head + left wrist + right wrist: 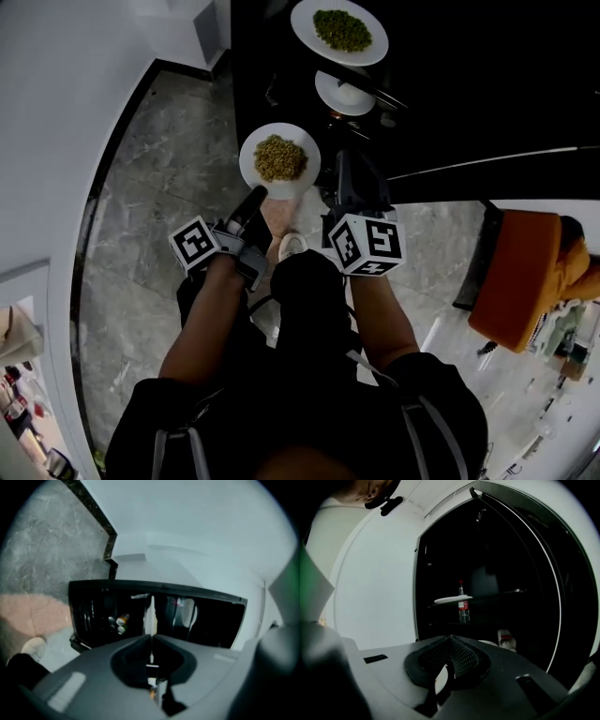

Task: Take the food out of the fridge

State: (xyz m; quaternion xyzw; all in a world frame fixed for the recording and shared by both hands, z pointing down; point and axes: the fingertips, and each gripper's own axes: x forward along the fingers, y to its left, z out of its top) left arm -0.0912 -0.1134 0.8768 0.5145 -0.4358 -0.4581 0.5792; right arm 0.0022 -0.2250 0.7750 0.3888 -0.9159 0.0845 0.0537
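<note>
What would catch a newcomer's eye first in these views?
The white plate of yellowish grain stands out at the centre of the head view, gripped by its rim in the shut left claw above the marble floor. Beyond it, inside the dark fridge, sit a plate of green food and a smaller white dish.

plate (253, 174): white
centre food (279, 157): yellow-brown, grainy
top food (341, 30): green
floor (159, 197): grey, marble veins
cubes (367, 246): black squares on white
bottle label (463, 605): red
</note>
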